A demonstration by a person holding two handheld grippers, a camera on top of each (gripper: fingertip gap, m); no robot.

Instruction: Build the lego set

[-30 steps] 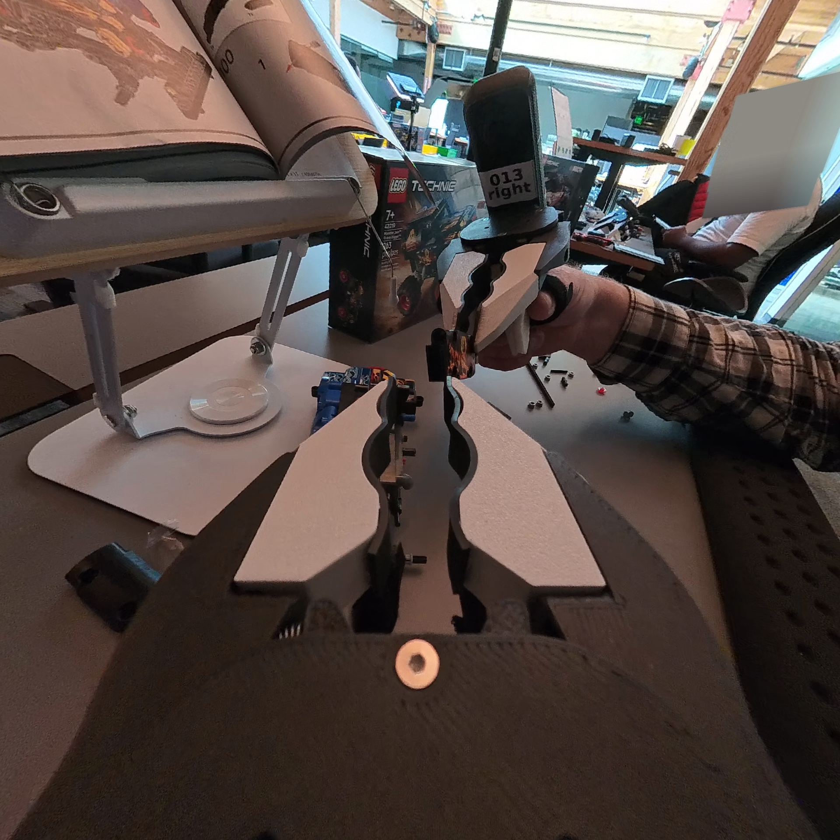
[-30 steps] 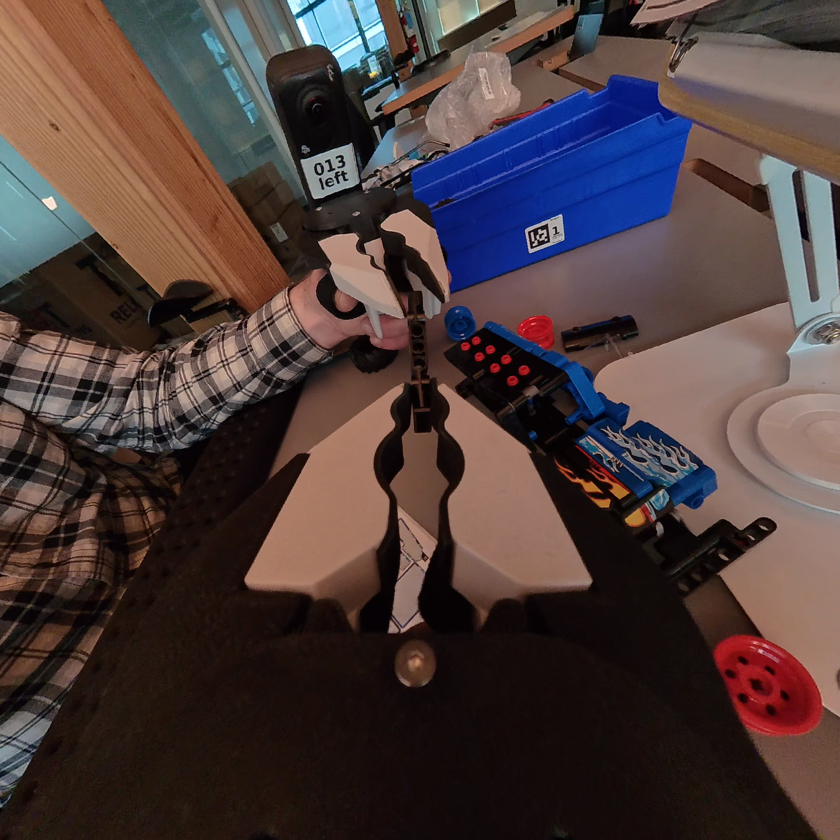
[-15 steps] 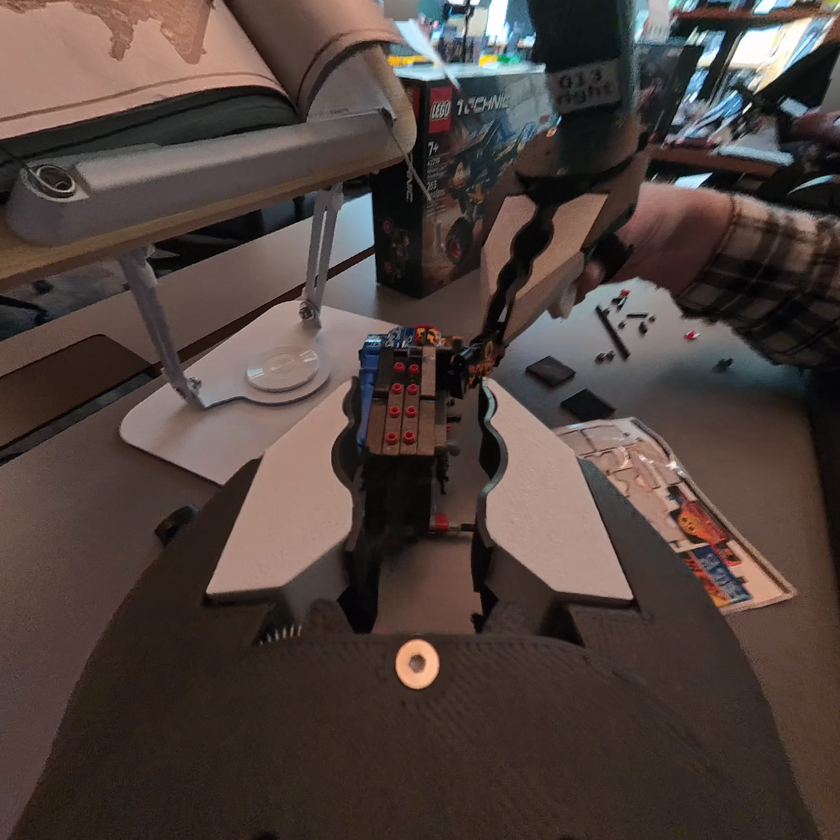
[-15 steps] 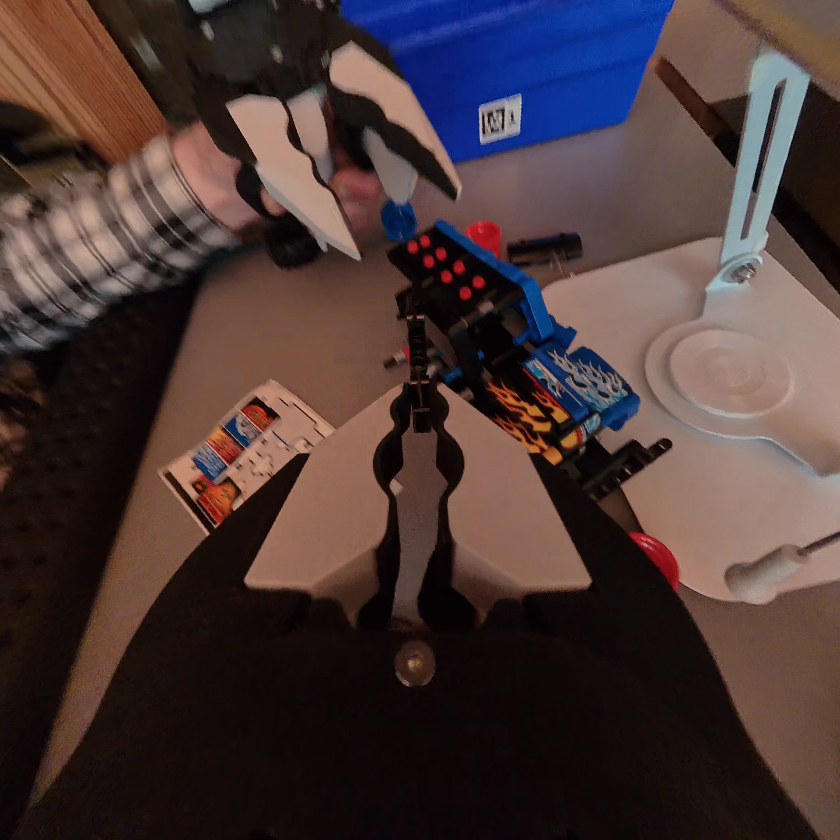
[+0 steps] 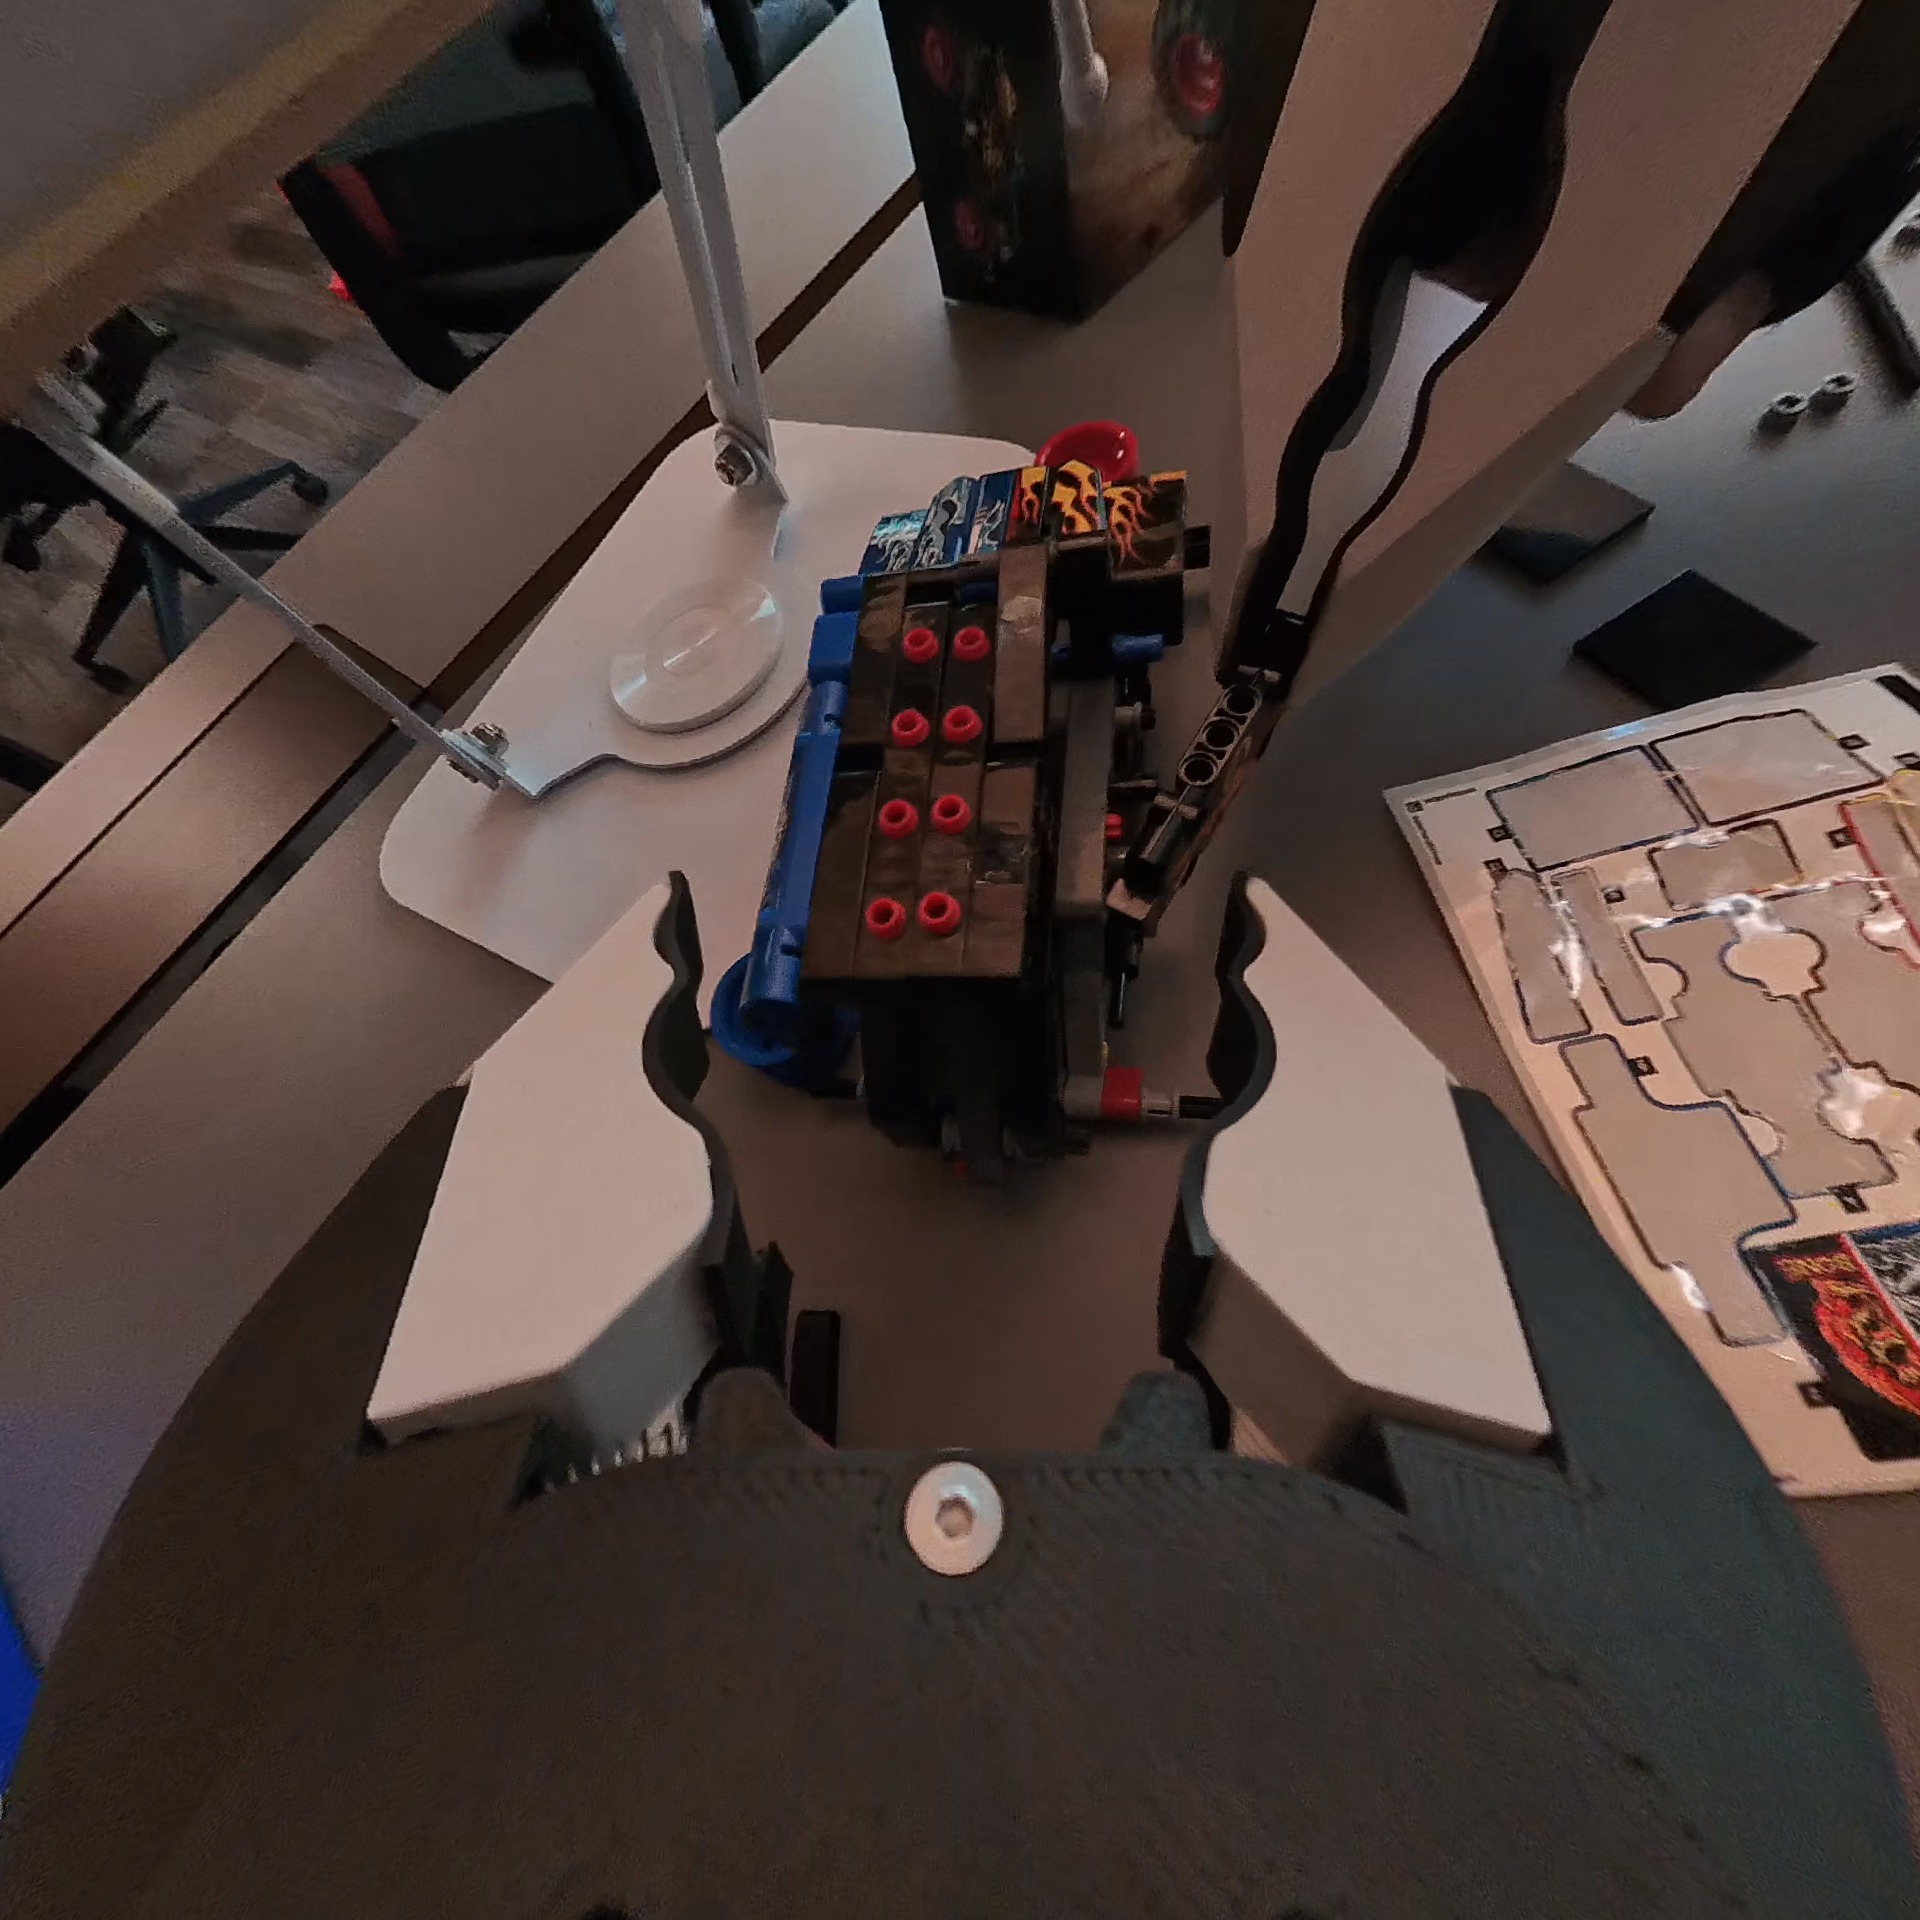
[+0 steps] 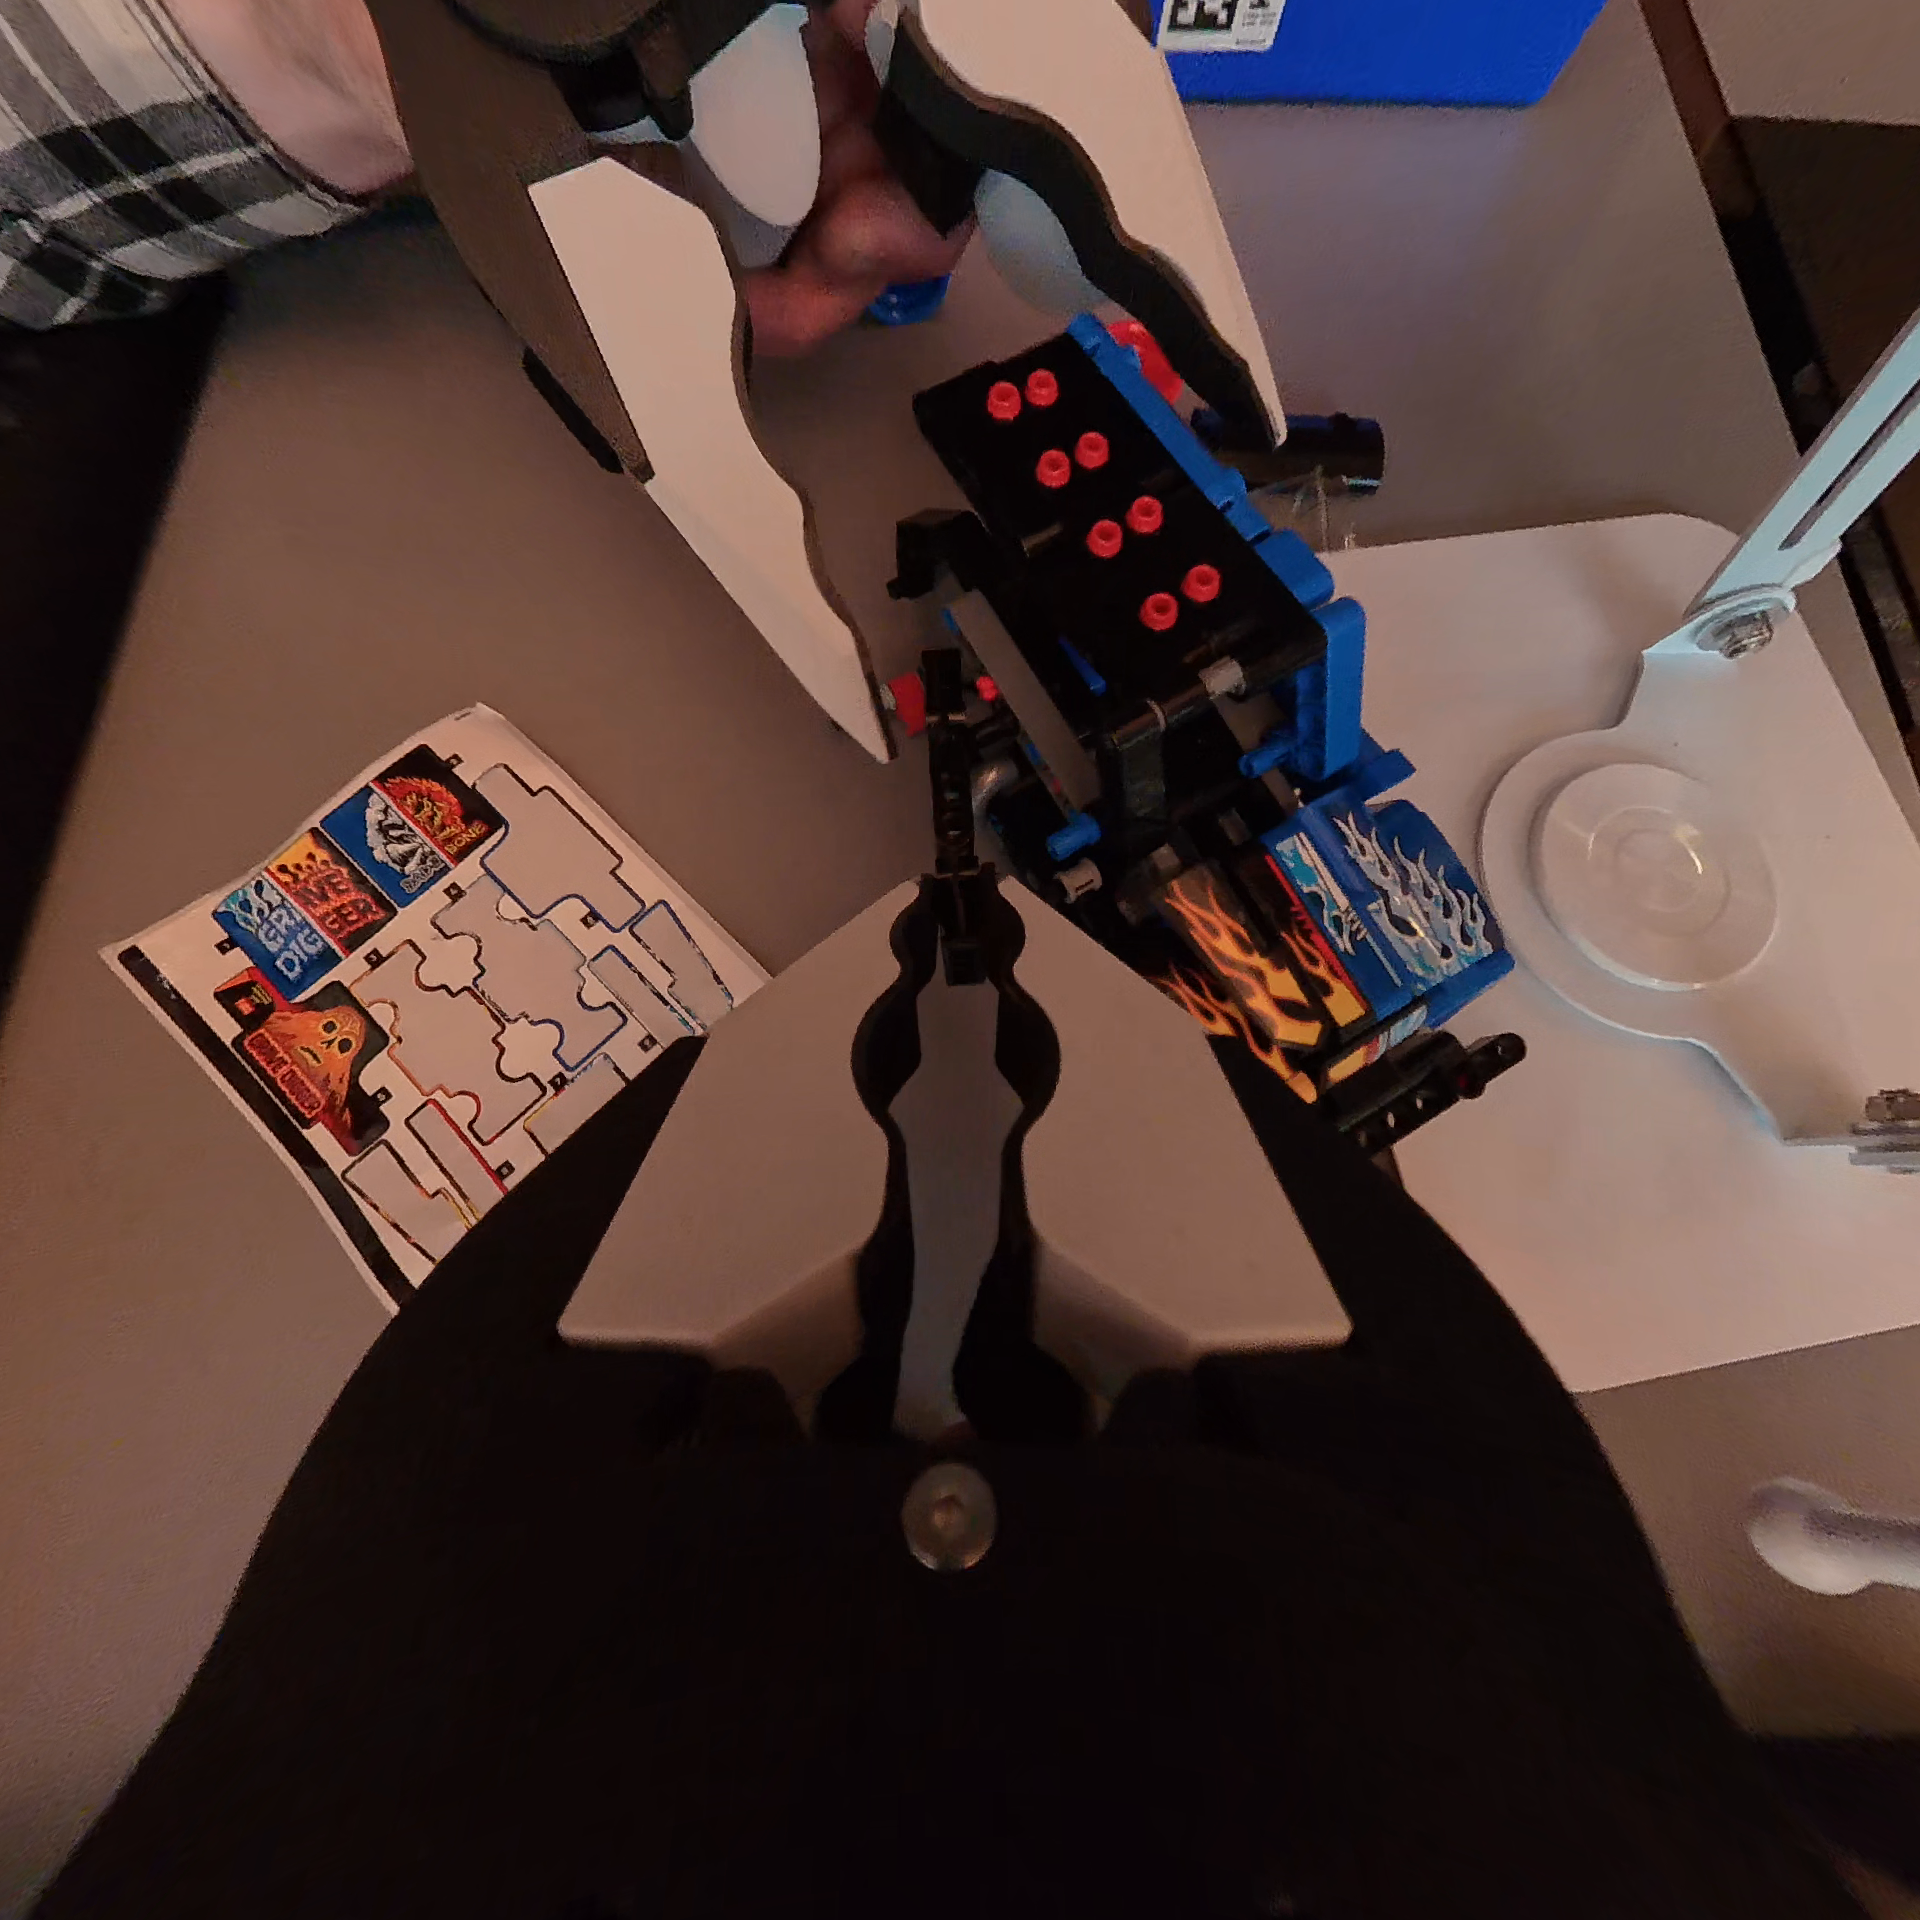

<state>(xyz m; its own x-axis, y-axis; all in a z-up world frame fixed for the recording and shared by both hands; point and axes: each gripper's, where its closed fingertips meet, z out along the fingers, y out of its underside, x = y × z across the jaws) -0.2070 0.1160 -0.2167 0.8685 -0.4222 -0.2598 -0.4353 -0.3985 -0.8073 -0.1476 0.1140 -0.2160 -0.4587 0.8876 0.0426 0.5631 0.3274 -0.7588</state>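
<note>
Over the truck [image 5: 966,790], left claw [image 5: 961,935] has spread wider; right claw [image 6: 961,914] still pinches black beam [image 6: 951,790]

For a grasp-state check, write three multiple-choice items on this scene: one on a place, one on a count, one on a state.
1. Where does the printed sticker sheet lie in the right wrist view?
A. left of the truck
B. on the white stand base
C. in the blue bin

2. How many red studs show on the black deck of the blue and black brick truck?
A. four
B. six
C. eight

3. How do the right gripper fingers stand?
A. wide open, holding nothing
B. shut on the thin black beam
C. out of view

Key:
1 A, it lies flat on the grey table.
2 C, four pairs.
3 B, the fingertips pinch the beam's near end, while the left gripper is open around the truck.
</note>
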